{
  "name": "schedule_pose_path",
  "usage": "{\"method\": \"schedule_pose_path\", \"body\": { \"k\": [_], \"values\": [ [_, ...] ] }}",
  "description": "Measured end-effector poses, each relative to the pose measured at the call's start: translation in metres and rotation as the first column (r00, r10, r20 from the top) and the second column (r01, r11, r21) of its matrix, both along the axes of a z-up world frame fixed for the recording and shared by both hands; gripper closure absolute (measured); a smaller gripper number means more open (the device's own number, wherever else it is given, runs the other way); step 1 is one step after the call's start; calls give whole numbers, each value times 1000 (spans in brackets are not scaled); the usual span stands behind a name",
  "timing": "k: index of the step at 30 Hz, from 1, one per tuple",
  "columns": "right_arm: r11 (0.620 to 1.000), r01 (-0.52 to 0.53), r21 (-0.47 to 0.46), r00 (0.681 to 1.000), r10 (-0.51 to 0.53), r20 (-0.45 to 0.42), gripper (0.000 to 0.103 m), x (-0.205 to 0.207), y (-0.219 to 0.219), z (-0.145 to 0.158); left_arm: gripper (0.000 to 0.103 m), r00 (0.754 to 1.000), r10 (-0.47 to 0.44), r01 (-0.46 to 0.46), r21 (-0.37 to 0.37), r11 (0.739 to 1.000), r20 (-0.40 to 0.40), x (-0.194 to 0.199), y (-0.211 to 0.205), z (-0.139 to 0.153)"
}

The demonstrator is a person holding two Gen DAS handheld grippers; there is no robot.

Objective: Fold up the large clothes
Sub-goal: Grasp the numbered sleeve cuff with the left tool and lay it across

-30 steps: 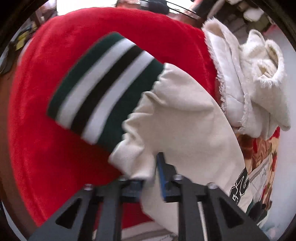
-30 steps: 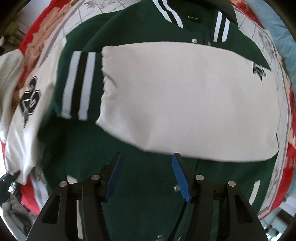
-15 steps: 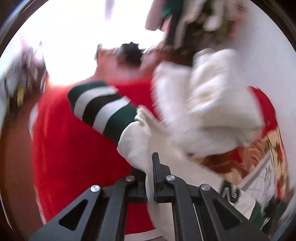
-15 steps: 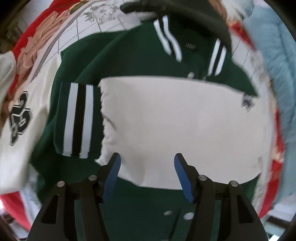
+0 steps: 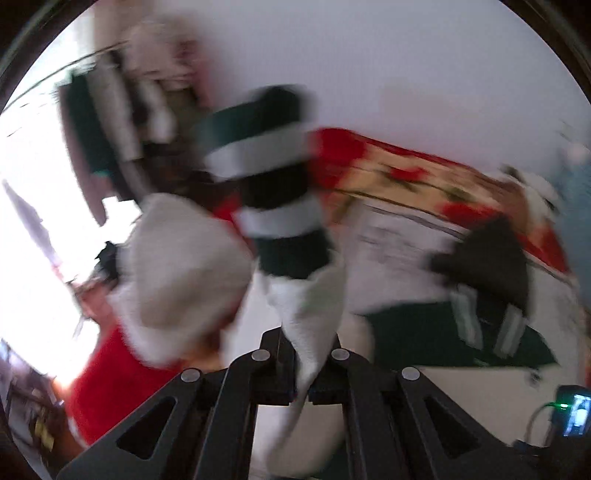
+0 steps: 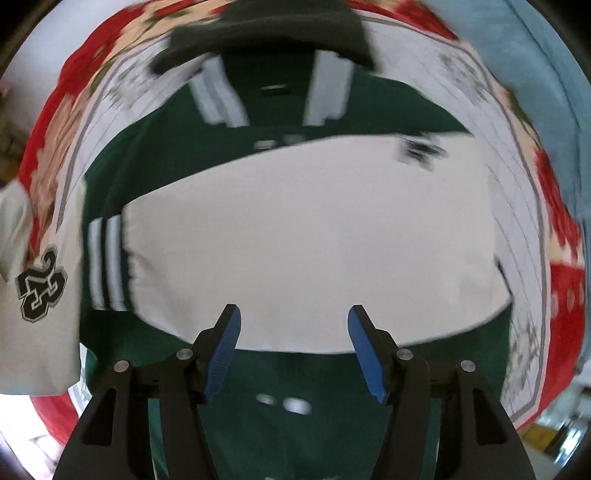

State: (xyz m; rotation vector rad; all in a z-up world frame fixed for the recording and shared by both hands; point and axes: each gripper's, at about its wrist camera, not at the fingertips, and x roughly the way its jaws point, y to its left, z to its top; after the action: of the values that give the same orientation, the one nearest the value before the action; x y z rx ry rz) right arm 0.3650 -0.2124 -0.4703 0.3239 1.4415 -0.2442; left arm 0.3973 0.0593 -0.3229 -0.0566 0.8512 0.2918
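A green varsity jacket (image 6: 229,155) with cream sleeves lies spread on a red floral bedspread (image 6: 55,122). One cream sleeve (image 6: 314,243) is folded across its chest, striped cuff (image 6: 107,266) at the left. My right gripper (image 6: 293,345) is open and empty, hovering over that sleeve's lower edge. My left gripper (image 5: 301,354) is shut on the other cream sleeve (image 5: 306,306) and holds it lifted, its green-and-white striped cuff (image 5: 273,184) sticking up. The jacket's collar shows blurred in the left wrist view (image 5: 487,321).
A fluffy white garment (image 5: 184,266) lies at the left of the left wrist view. A black garment (image 6: 266,33) lies above the collar. A light blue blanket (image 6: 546,92) lies at the right. A phone (image 5: 574,415) sits at lower right.
My left gripper has lifted the sleeve and swung right, from the red blanket toward the jacket's body. My right gripper has drawn back toward the jacket's hem, still open.
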Motion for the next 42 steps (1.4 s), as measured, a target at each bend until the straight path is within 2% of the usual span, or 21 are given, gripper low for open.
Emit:
{"method": "schedule_pose_path", "body": {
  "k": [2, 4, 6, 9, 11, 13, 16, 19, 20, 21, 22, 23, 24, 30, 36, 39, 42],
  "values": [
    [998, 57, 14, 998, -57, -11, 41, -16, -38, -1, 102, 994, -103, 101, -44, 994, -37, 11, -59, -10],
    [993, 114, 22, 993, -113, -20, 41, -32, -78, -5, 102, 978, -196, 189, -84, 978, -74, 20, -117, -23],
    [985, 172, 13, 985, -171, -29, 41, -52, -119, -10, 102, 949, -292, 276, -136, 952, -120, 29, -180, -44],
    [971, 237, -9, 971, -237, -33, 41, -81, -168, -18, 101, 898, -403, 379, -158, 912, -174, 33, -261, -76],
    [962, 272, -15, 961, -272, -47, 41, -101, -189, -27, 101, 868, -447, 421, -157, 894, -217, 34, -300, -100],
    [950, 313, -1, 947, -312, -72, 41, -119, -212, -40, 100, 845, -464, 441, -141, 886, -268, 34, -327, -120],
    [937, 348, 31, 933, -342, -111, 41, -138, -234, -58, 96, 816, -450, 440, -114, 891, -363, 32, -339, -147],
    [934, 353, 54, 931, -344, -126, 41, -149, -242, -66, 90, 808, -427, 414, -124, 902, -407, 25, -334, -163],
    [934, 353, 61, 930, -343, -129, 41, -152, -245, -69, 79, 806, -417, 405, -124, 906, -420, 22, -332, -167],
    [934, 352, 66, 931, -342, -130, 41, -153, -247, -70, 55, 802, -407, 399, -116, 910, -437, 20, -330, -171],
    [934, 351, 71, 931, -340, -131, 41, -153, -250, -71, 40, 798, -398, 390, -116, 913, -453, 18, -328, -175],
    [934, 349, 79, 932, -338, -131, 41, -152, -253, -72, 18, 797, -394, 381, -125, 916, -458, 12, -327, -181],
    [934, 348, 85, 933, -336, -130, 41, -151, -255, -73, 14, 798, -390, 370, -137, 919, -459, 8, -324, -184],
    [934, 335, 122, 940, -323, -109, 41, -141, -271, -73, 8, 806, -369, 340, -148, 929, -464, -6, -319, -181],
    [907, 356, 225, 934, -348, -79, 41, -128, -289, -60, 5, 806, -362, 319, -171, 932, -469, -27, -307, -163],
    [902, 355, 245, 935, -346, -80, 41, -120, -297, -54, 5, 814, -317, 261, -181, 948, -487, -42, -286, -151],
    [886, 333, 322, 941, -334, -52, 41, -101, -287, -48, 5, 826, -237, 198, -129, 972, -512, -45, -265, -150]
  ]
}}
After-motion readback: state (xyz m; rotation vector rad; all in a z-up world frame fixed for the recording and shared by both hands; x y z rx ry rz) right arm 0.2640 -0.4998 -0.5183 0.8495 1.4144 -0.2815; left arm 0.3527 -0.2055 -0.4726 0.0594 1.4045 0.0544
